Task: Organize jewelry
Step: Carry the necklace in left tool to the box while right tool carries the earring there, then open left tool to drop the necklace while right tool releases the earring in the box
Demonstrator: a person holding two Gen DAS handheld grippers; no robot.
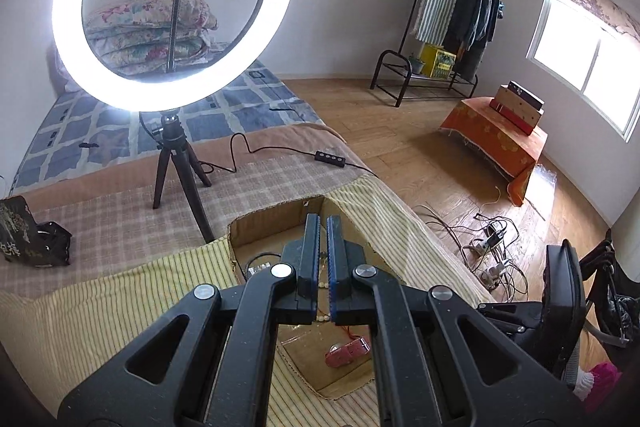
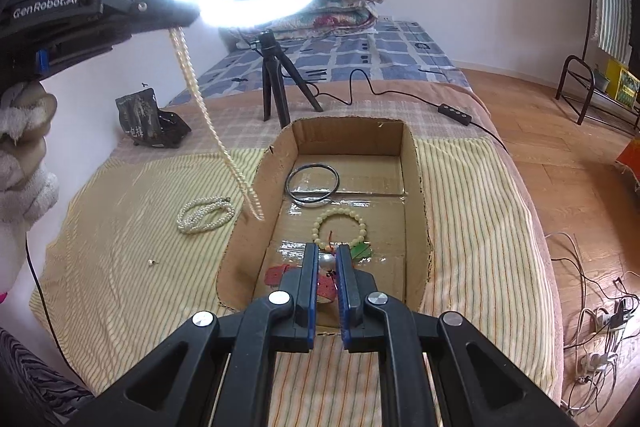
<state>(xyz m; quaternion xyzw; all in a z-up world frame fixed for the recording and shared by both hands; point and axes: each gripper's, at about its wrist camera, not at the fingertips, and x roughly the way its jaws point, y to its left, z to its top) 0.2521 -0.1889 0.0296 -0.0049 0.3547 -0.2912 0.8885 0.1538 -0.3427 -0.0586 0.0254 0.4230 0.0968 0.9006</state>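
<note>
My left gripper [image 1: 323,221] is shut on a long cream pearl necklace [image 2: 212,131], held high; the strand hangs to just above the left wall of an open cardboard box [image 2: 416,163]. In the left wrist view only a few beads [image 1: 323,317] show below the fingers. The box holds a black bangle [image 2: 313,183], a cream bead bracelet [image 2: 340,225], a green piece [image 2: 361,250] and red ornaments [image 2: 280,273]. My right gripper [image 2: 327,249] hovers low over the box's near end, its jaws a narrow gap apart, with a pearl ornament [image 2: 327,261] seen between them. A coiled pearl strand [image 2: 205,214] lies on the striped cloth.
A ring light on a tripod [image 2: 276,83] stands behind the box, its cable and switch [image 2: 454,114] trailing right. A black pouch [image 2: 148,121] sits at the back left. A tiny earring [image 2: 151,261] lies on the cloth. The bed edge drops to a wooden floor with cables [image 2: 600,319].
</note>
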